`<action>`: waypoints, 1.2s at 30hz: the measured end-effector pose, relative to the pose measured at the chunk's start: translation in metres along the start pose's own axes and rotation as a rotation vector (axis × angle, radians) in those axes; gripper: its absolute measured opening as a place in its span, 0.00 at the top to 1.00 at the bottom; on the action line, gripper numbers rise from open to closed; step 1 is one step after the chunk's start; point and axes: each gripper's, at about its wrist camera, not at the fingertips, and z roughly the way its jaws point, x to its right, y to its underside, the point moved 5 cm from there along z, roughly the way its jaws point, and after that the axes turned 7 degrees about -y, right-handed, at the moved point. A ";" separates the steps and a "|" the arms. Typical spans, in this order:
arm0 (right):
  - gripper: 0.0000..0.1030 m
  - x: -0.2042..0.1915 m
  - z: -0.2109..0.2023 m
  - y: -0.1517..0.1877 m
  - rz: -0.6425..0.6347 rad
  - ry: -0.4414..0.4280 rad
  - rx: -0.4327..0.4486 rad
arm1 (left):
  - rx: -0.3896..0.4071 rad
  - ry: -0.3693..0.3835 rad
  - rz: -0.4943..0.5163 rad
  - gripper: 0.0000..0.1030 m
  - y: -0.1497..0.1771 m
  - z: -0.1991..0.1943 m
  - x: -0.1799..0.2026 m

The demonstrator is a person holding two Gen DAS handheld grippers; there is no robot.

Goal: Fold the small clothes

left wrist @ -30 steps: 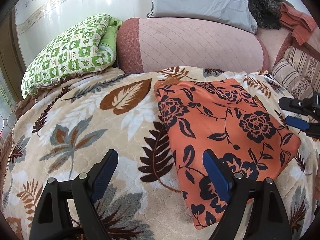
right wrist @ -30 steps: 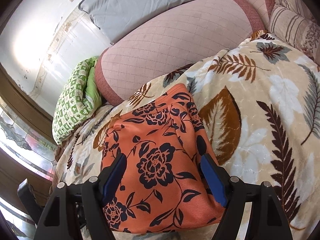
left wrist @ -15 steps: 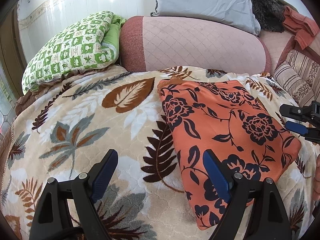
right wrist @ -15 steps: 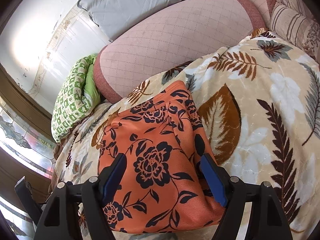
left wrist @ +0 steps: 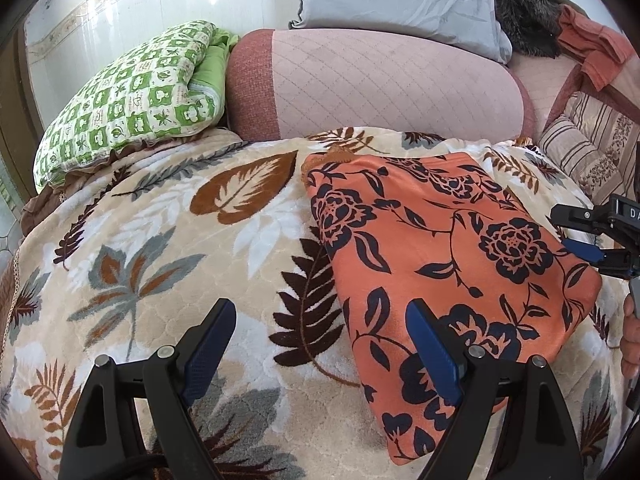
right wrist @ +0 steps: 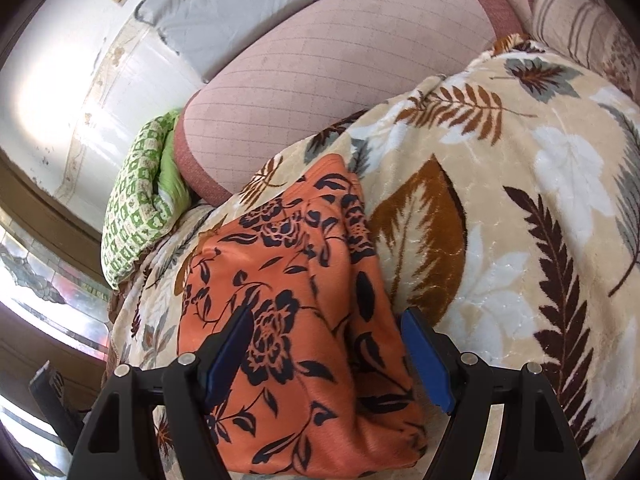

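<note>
An orange garment with dark flowers (left wrist: pixel 440 248) lies folded flat on the leaf-patterned blanket (left wrist: pixel 160 248). My left gripper (left wrist: pixel 318 312) is open, low over the blanket at the garment's left near edge, and its right finger (left wrist: pixel 430 352) overlaps that edge. The right gripper (left wrist: pixel 580 240) shows at the garment's right side. In the right wrist view the right gripper (right wrist: pixel 326 316) is open, and its blue pads (right wrist: pixel 424 360) straddle the near corner of the garment (right wrist: pixel 300 280) without pressing on it.
A pink quilted bolster (left wrist: pixel 380 84) lies behind the garment. A green patterned pillow (left wrist: pixel 128 96) sits to its left and a grey pillow (left wrist: pixel 400 0) above it. A striped cushion (left wrist: pixel 588 152) and heaped clothes (left wrist: pixel 592 48) fill the right. A hand (left wrist: pixel 632 340) shows at the right edge.
The right gripper has sunk closer to the garment, which looms larger between its fingers. The left gripper has hardly moved. Both stay open.
</note>
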 end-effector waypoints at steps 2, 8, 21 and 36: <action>0.23 0.002 0.000 -0.001 0.007 -0.008 0.001 | -0.003 -0.003 0.000 0.16 0.000 0.001 0.000; 0.23 0.002 0.003 -0.001 0.000 -0.019 -0.007 | -0.007 -0.008 0.002 0.16 0.001 0.003 -0.002; 0.23 0.021 0.009 -0.002 0.071 -0.105 -0.043 | -0.102 0.364 -0.207 0.13 -0.007 0.016 -0.009; 0.19 0.051 0.040 0.010 0.230 -0.249 -0.136 | -0.258 0.528 -0.252 0.13 0.018 0.052 0.023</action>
